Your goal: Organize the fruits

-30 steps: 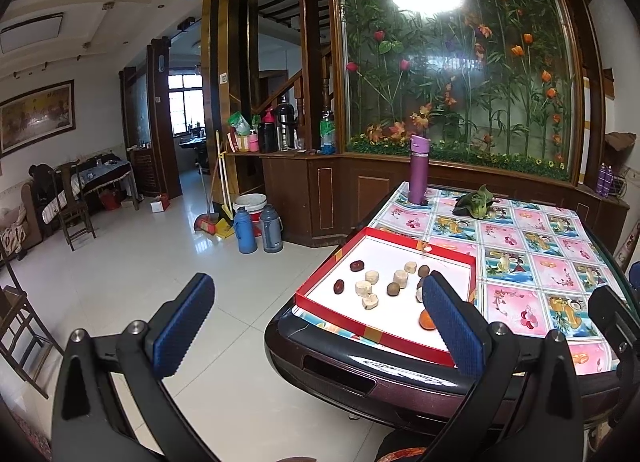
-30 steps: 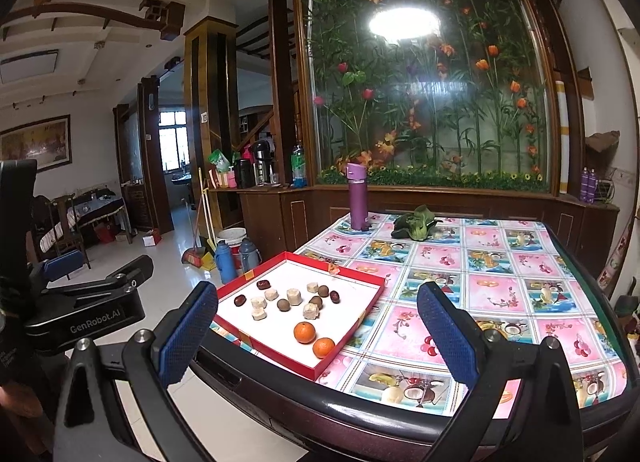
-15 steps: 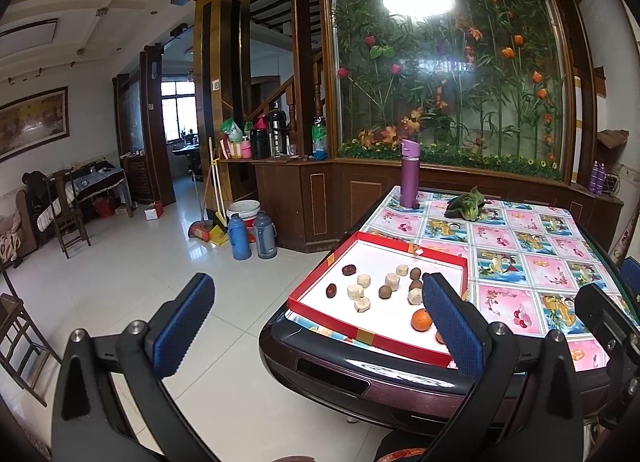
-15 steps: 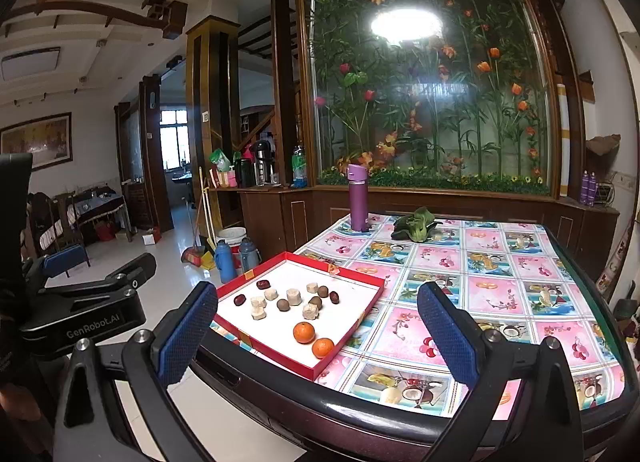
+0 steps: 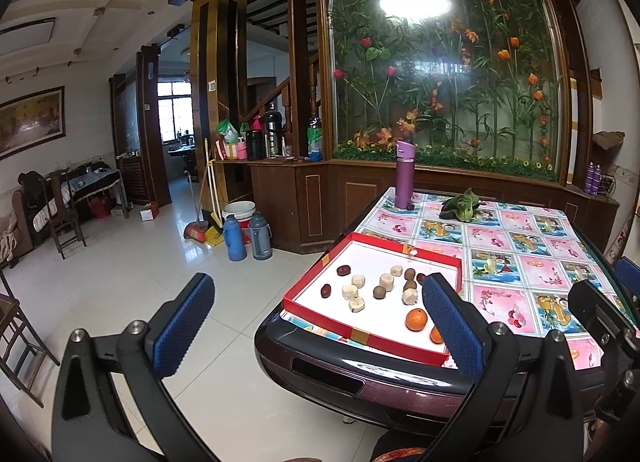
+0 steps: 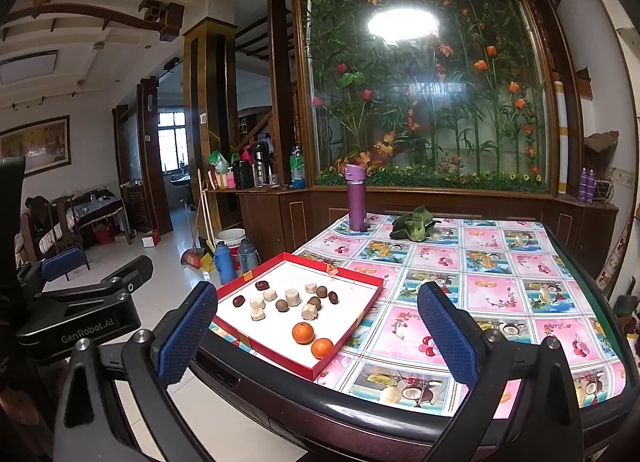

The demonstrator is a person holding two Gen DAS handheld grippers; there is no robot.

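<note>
**Left wrist and right wrist views: fruit in the red tray, both grippers wide and empty**

Left wrist camera looks at the red tray (image 5: 362, 336) lying flat on the near left corner of the table (image 5: 532, 262), its white floor strewn with fruit. Two oranges sit at the tray's near end: one orange (image 5: 416, 320) in full sight, the second orange (image 5: 436, 335) half hidden behind the gripper's right finger. Farther in lie pale banana slices (image 5: 387, 282), brown round longans (image 5: 379, 292) and dark red dates (image 5: 343, 270), loosely scattered and mostly apart from each other.

From the right wrist camera the same tray (image 6: 352, 326) shows the two oranges (image 6: 303, 332) just beside one another near its front corner, with the slices (image 6: 293, 297), the longans (image 6: 281, 305) and the dates (image 6: 262, 285) behind them.

Left gripper (image 5: 316, 326) hangs before the table's edge, jaws spread wide, nothing between its blue pads (image 5: 179, 326). Right gripper (image 6: 318, 330) is likewise wide apart and empty, short of the table's near edge.

On the fruit-patterned tablecloth beyond the tray stand a purple bottle (image 5: 403, 175), upright at the far side, and a bunch of green leafy vegetable (image 5: 462, 207) lying near it. Behind the table rises a glass panel of painted flowers (image 5: 444, 61). On the tiled floor to the left are two thermos flasks (image 5: 246, 238) and a white bucket (image 5: 239, 210).
</note>
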